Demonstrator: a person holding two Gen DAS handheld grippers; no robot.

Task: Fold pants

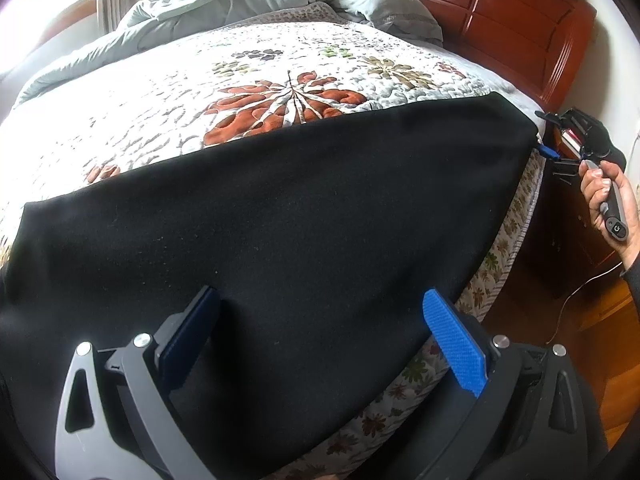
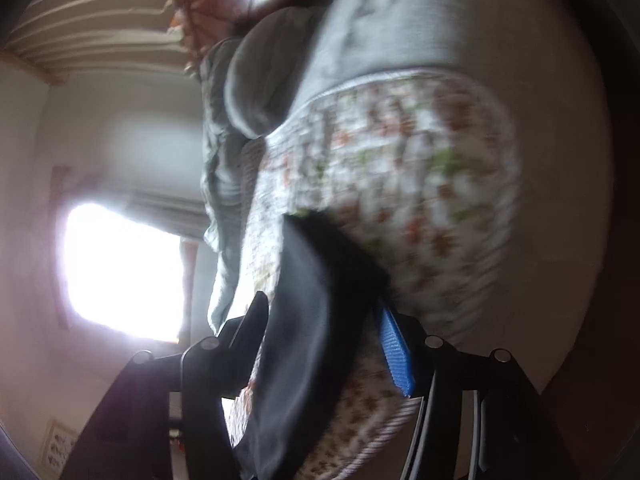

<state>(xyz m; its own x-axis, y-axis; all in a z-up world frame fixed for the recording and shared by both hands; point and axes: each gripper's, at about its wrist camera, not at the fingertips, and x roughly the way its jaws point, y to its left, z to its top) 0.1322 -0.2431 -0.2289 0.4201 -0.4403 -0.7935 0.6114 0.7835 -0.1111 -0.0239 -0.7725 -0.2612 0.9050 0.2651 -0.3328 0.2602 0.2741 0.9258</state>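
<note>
The black pants (image 1: 280,216) are spread flat on the leaf-patterned bed quilt (image 1: 248,80), reaching its edge at 3 o'clock. A grey duvet (image 1: 256,4) is bunched at 12 o'clock beside the headboard (image 1: 512,20). The left gripper (image 1: 320,344) is held with fingers apart over the cloth. The right gripper (image 2: 324,340) is seen with fingers parted around the pants' end, without pressing it.

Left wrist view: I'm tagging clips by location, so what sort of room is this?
Most likely a bedroom: a bed under a leaf-patterned quilt, a rumpled grey duvet and a dark wooden headboard.
</note>
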